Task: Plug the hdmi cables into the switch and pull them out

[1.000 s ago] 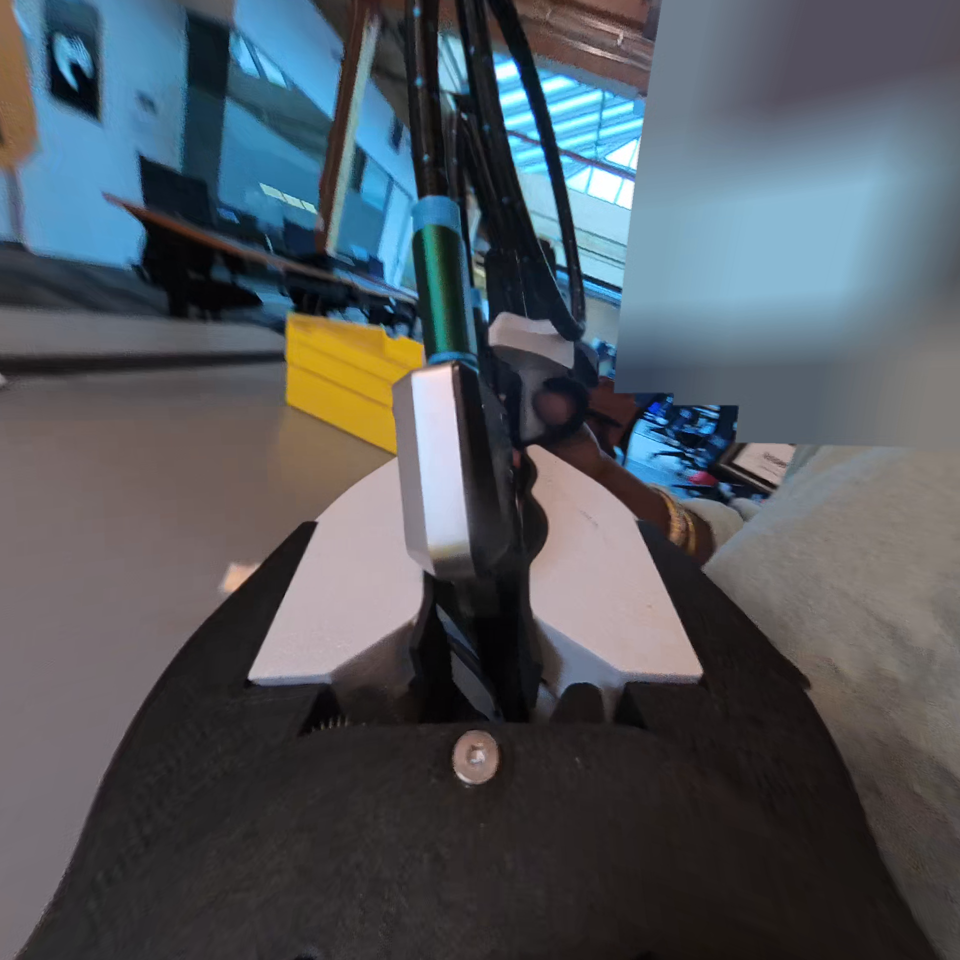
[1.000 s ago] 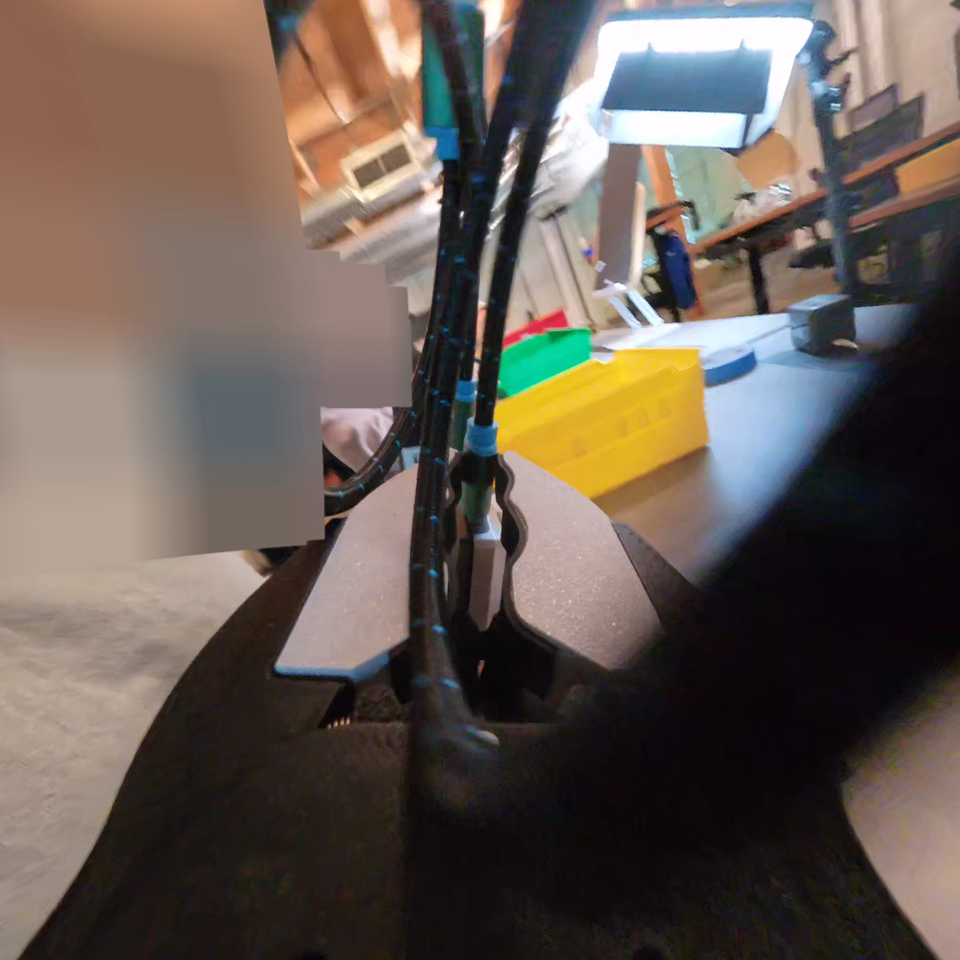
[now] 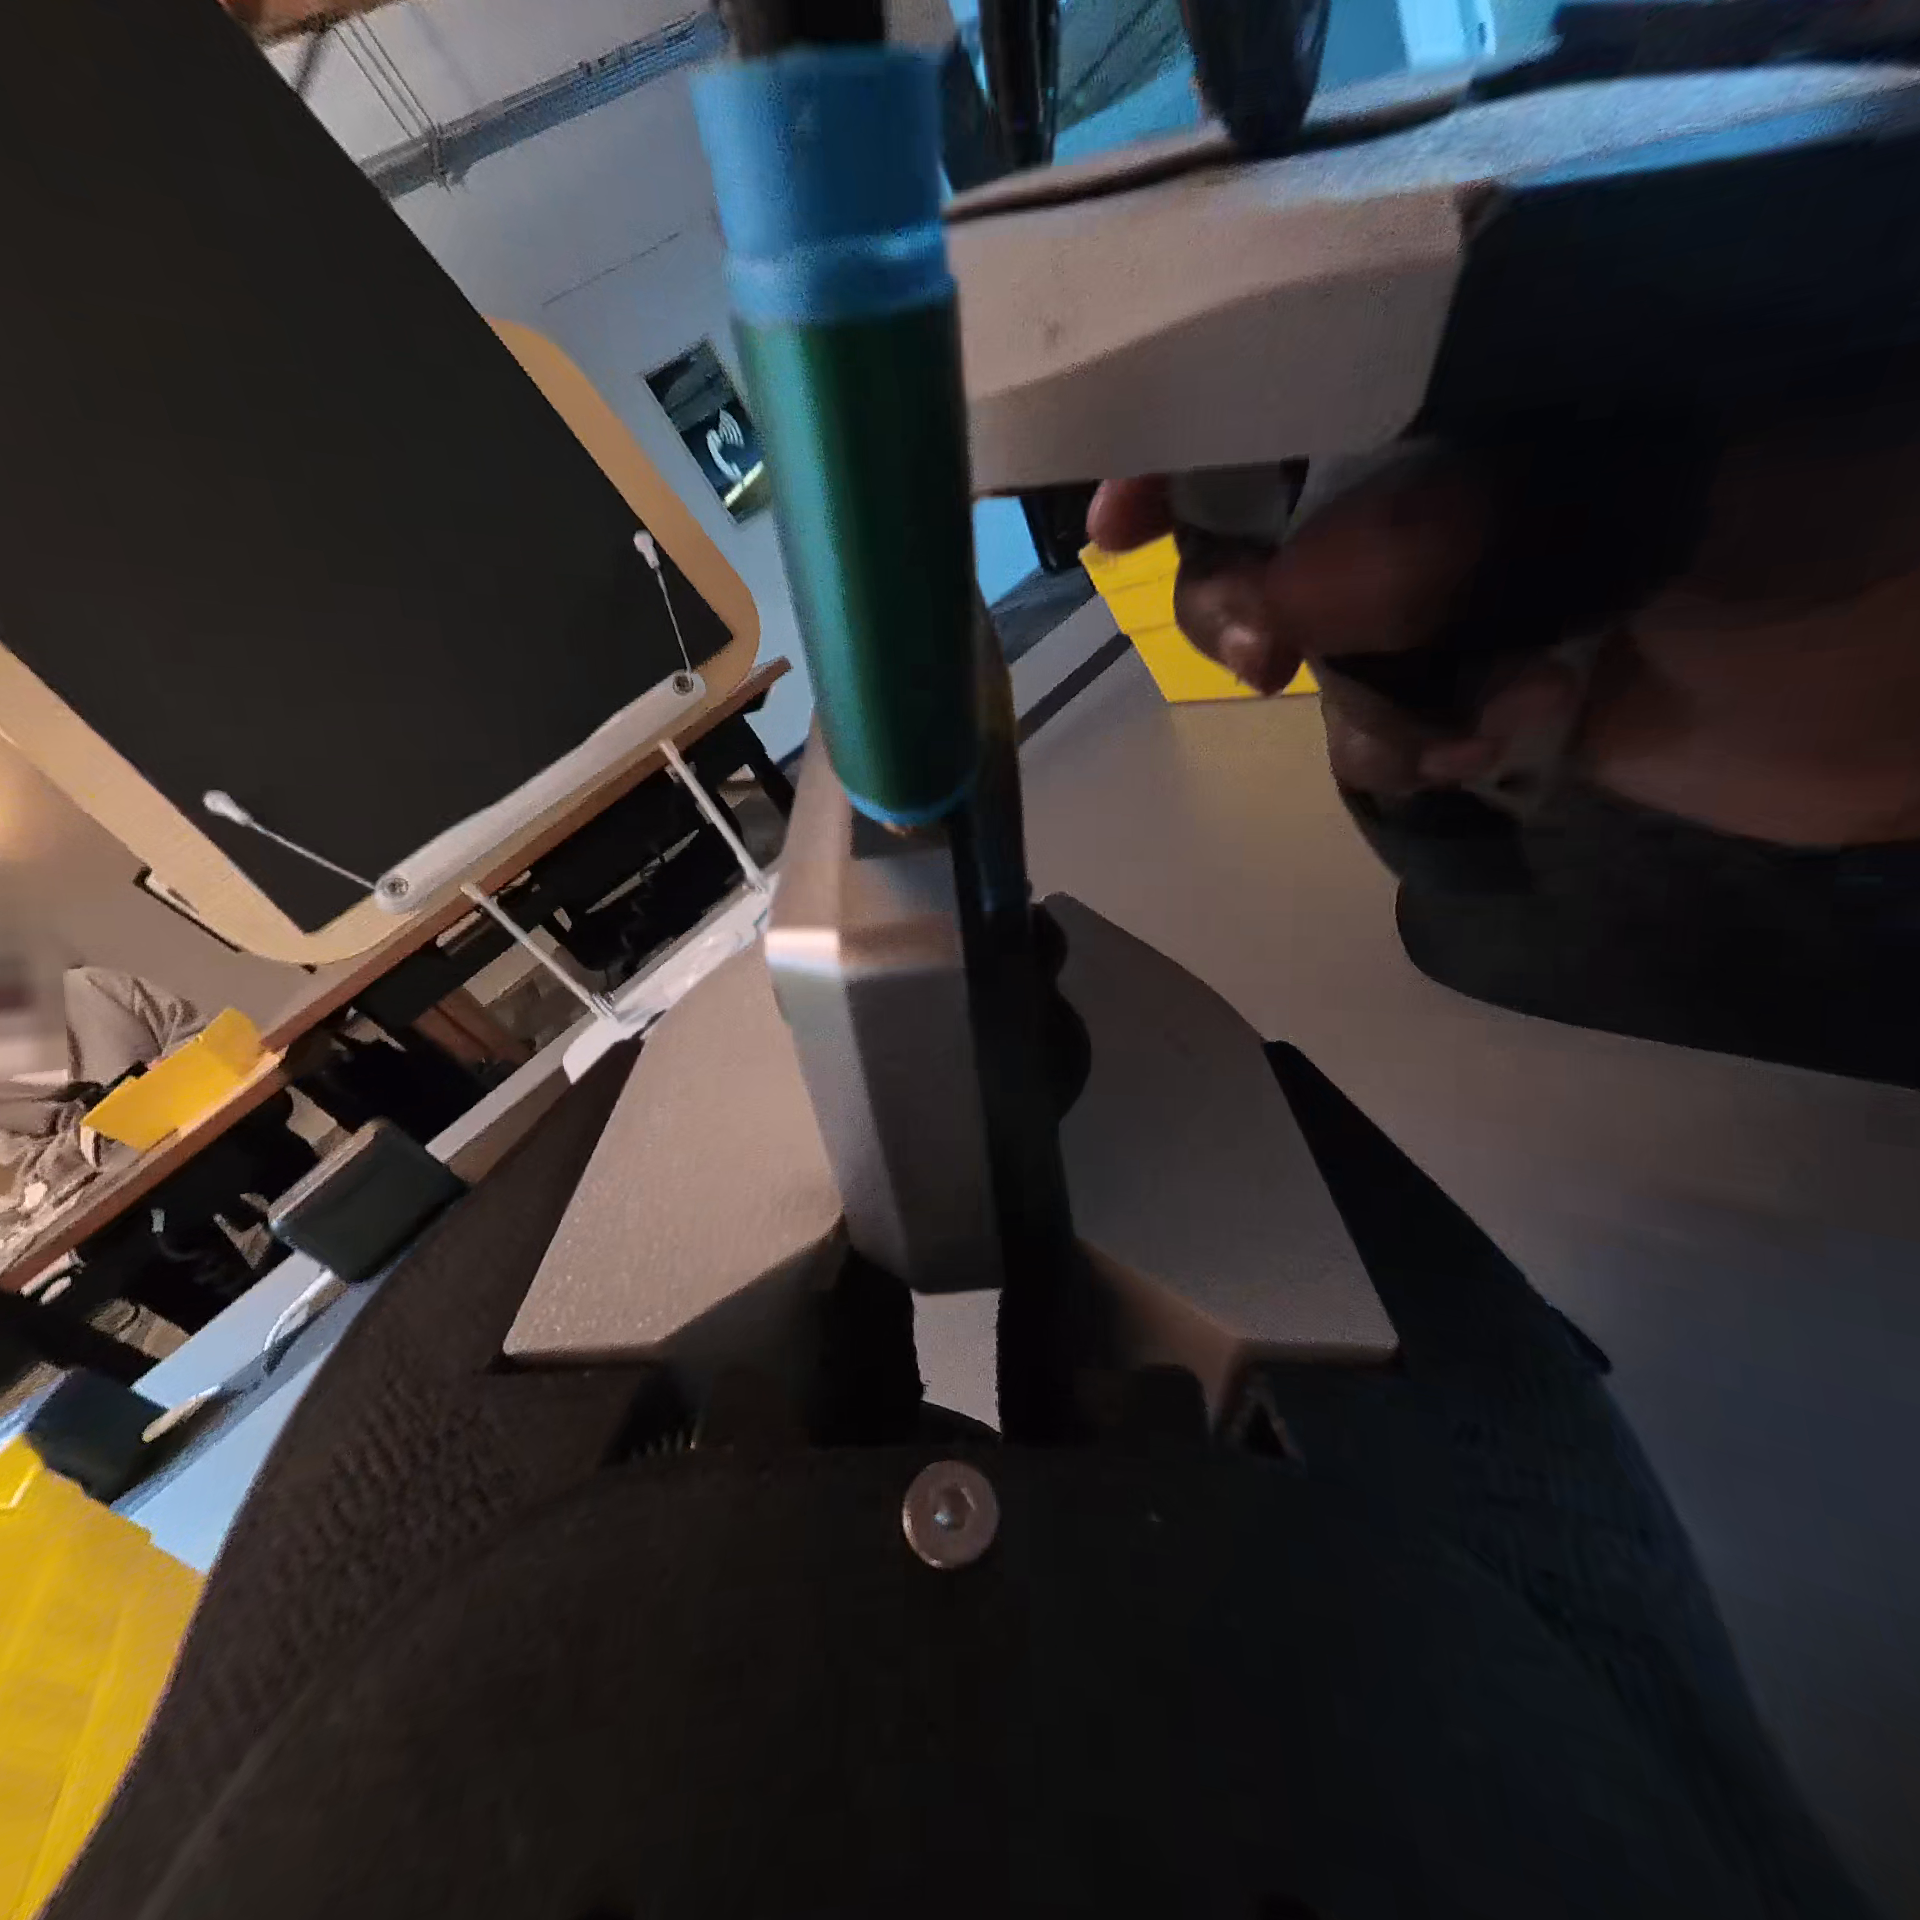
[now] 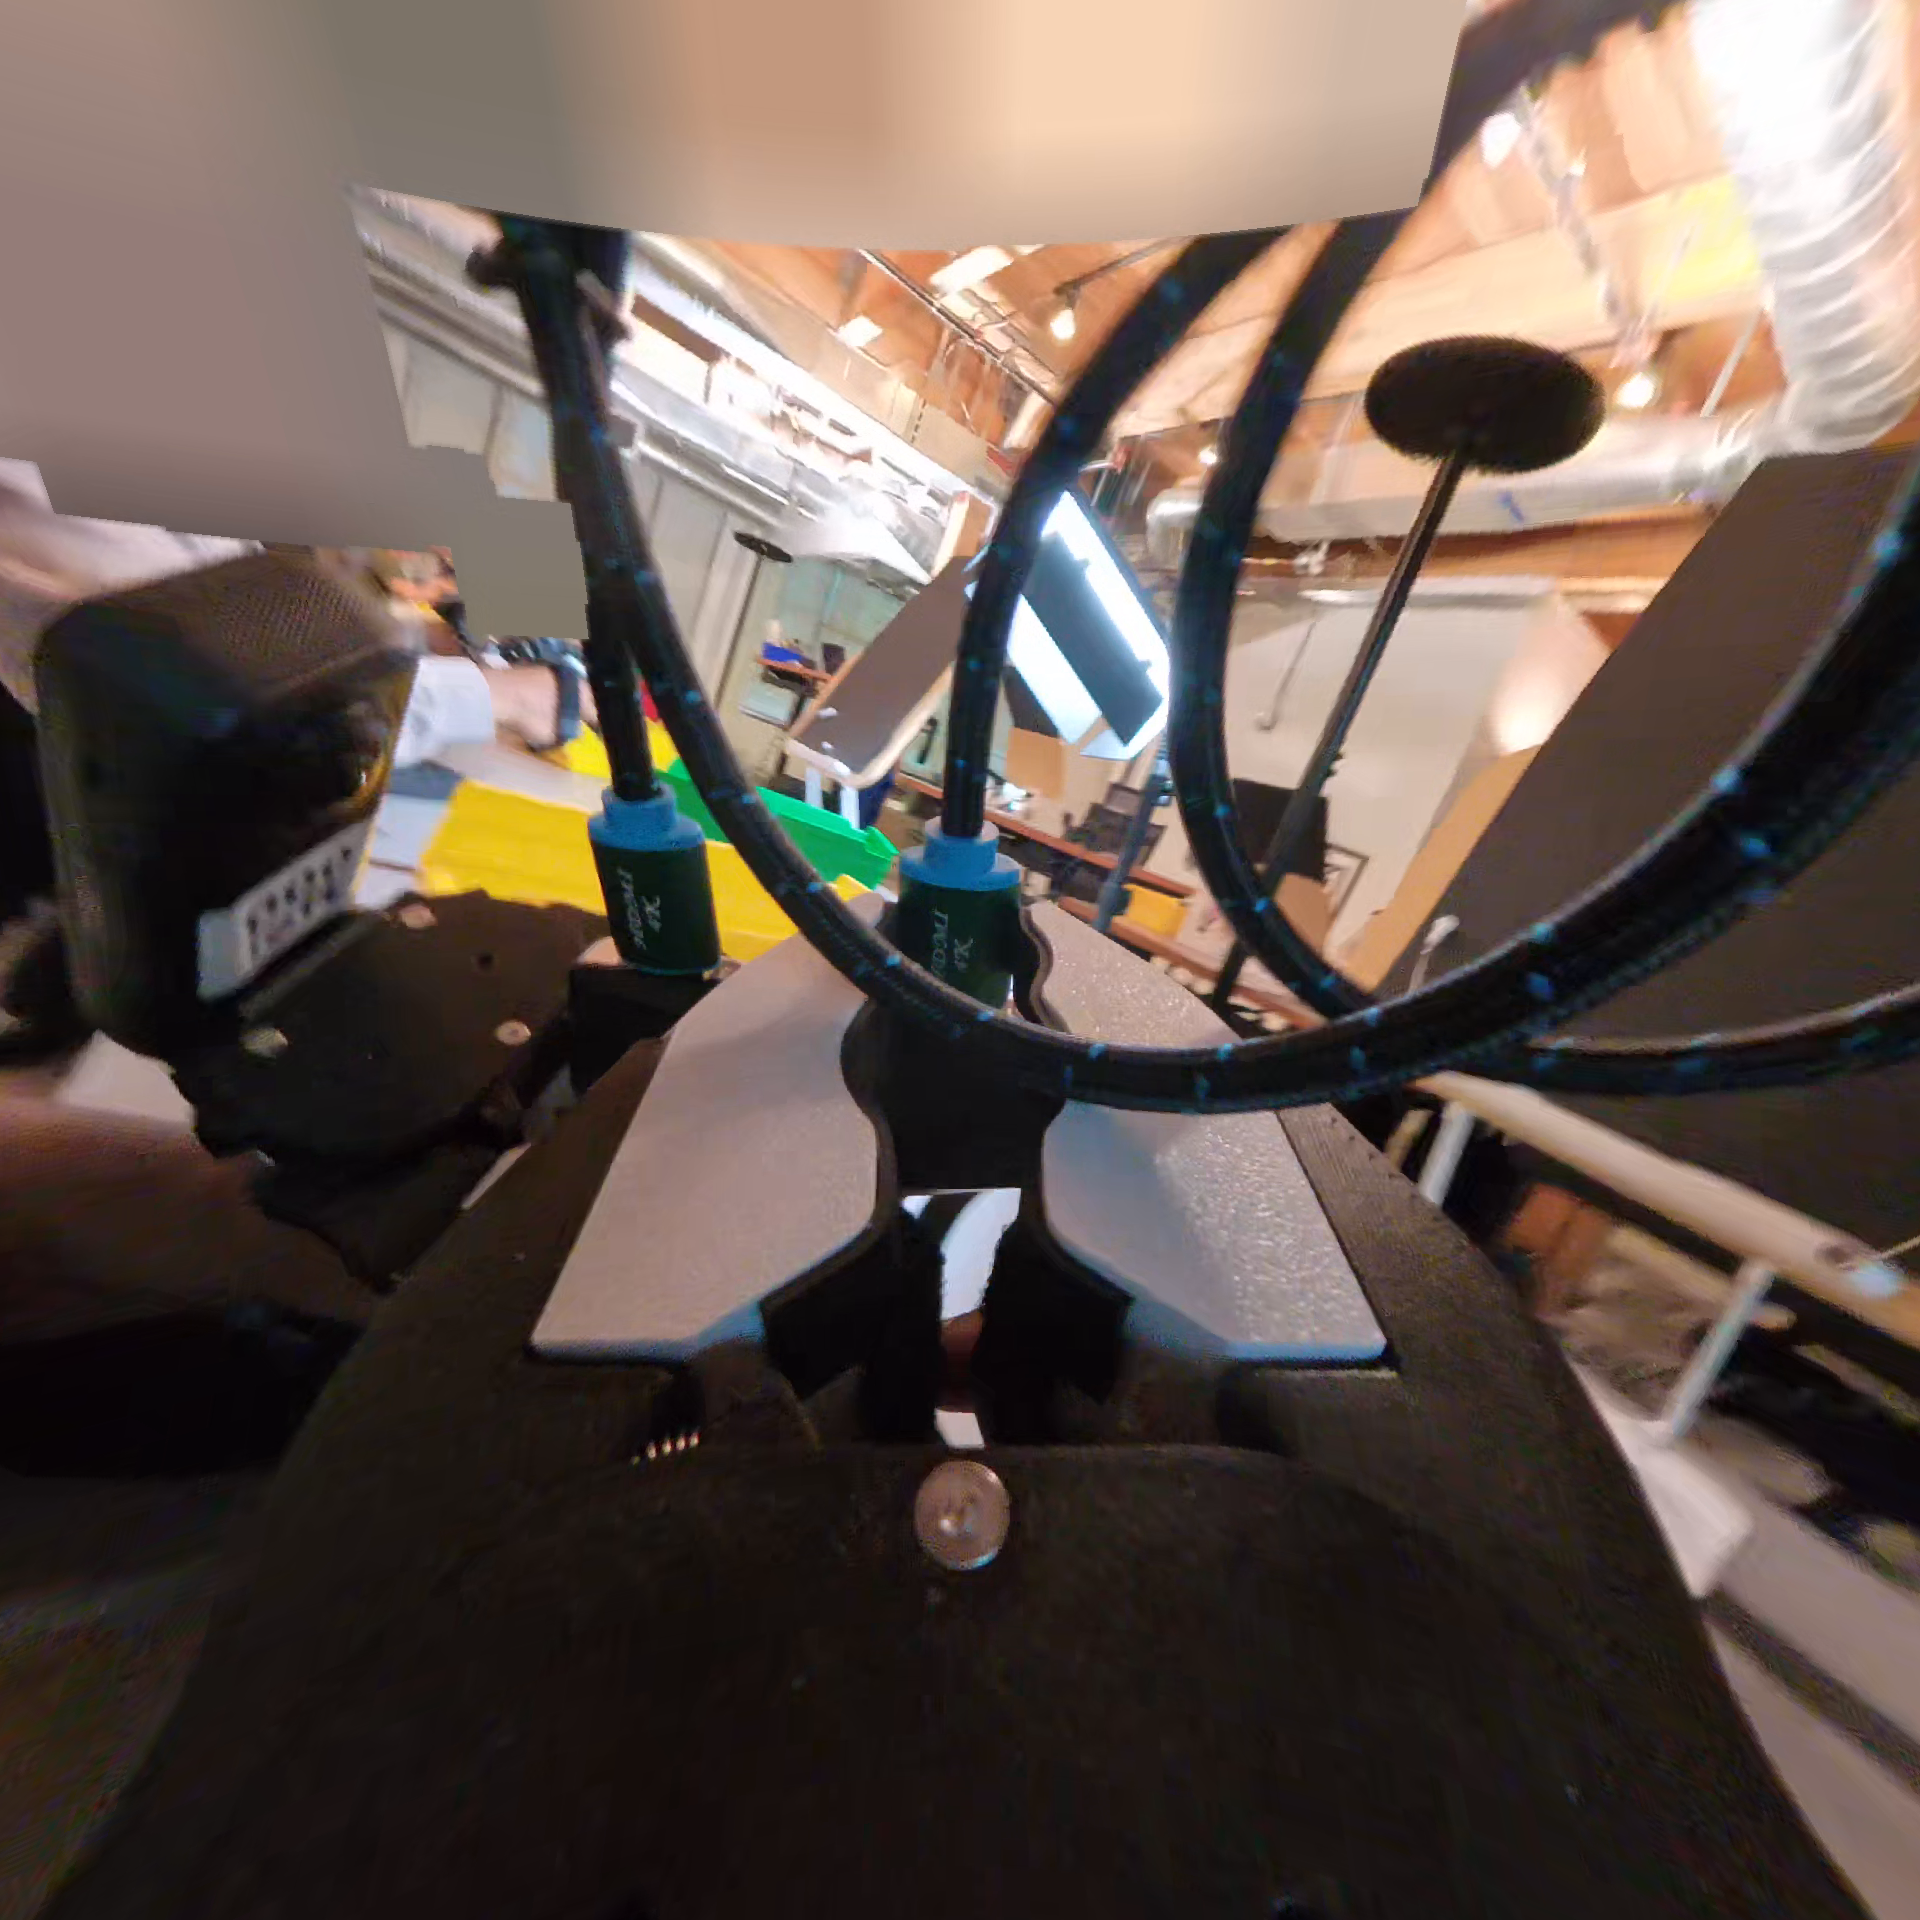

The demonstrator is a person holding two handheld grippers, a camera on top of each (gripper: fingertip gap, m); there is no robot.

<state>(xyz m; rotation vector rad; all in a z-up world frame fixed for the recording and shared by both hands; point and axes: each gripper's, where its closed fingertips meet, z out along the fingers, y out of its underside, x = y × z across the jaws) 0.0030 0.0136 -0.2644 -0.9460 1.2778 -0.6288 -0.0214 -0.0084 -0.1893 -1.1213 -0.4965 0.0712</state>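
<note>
My left gripper (image 3: 920, 966) is shut on the thin silver switch (image 3: 894, 1091) and holds it upright above the grey table (image 3: 1507, 1299). A green HDMI plug with a blue collar (image 3: 862, 561) sits in the switch's top edge. My right gripper (image 4: 945, 971) is shut on a second green plug (image 4: 956, 914), apart from the switch. In the right wrist view the left gripper (image 4: 416, 1018) is to the left, with the first plug (image 4: 655, 894) standing over it. Black braided cables (image 4: 1195, 1070) loop across in front. The right gripper's grey finger (image 3: 1195, 312) and the hand (image 3: 1455, 644) holding it fill the upper right of the left wrist view.
Yellow bins (image 4: 520, 842) and a green bin (image 4: 821, 821) stand on the table beyond the grippers. A black panel on a white stand (image 3: 312, 468) leans at the left. Another yellow bin (image 3: 62, 1662) and a small black box (image 3: 364, 1195) lie near the table edge.
The right gripper, earlier close against the switch, now holds its plug apart from it. Both grippers have tilted and swung, and the cables now hang in wide loops.
</note>
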